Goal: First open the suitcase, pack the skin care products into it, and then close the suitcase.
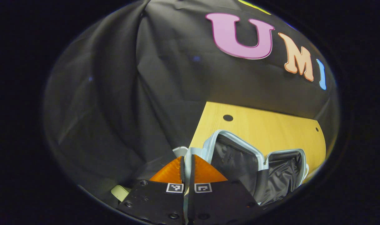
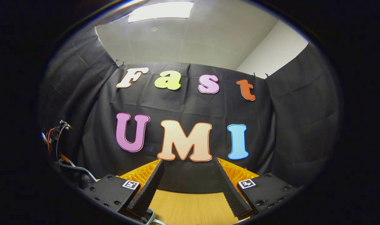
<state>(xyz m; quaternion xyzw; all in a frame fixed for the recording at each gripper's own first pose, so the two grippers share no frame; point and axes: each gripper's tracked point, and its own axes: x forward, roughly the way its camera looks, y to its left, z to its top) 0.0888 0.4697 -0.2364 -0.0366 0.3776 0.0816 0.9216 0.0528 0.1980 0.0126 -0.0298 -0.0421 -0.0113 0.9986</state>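
Observation:
The suitcase [image 1: 240,156] lies open on the wooden table [image 1: 271,128], both halves showing black lining inside a pale blue rim. At its left edge my left gripper [image 1: 187,161] is nearly closed, with a thin pale blue strip between the fingers that looks like the suitcase's rim. A pale green item [image 1: 121,192] shows low on the left beside that gripper, and a whitish round piece [image 1: 180,151] sits just past its fingertips. In the right gripper view my right gripper [image 2: 188,161] is held open over the table [image 2: 190,206], nothing between its fingers, facing the black wall.
The table's back edge meets the black cloth wall. Two small dark holes [image 1: 228,117] mark the tabletop behind the suitcase. Wires and a grey cable [image 2: 60,140] hang at the left in the right gripper view.

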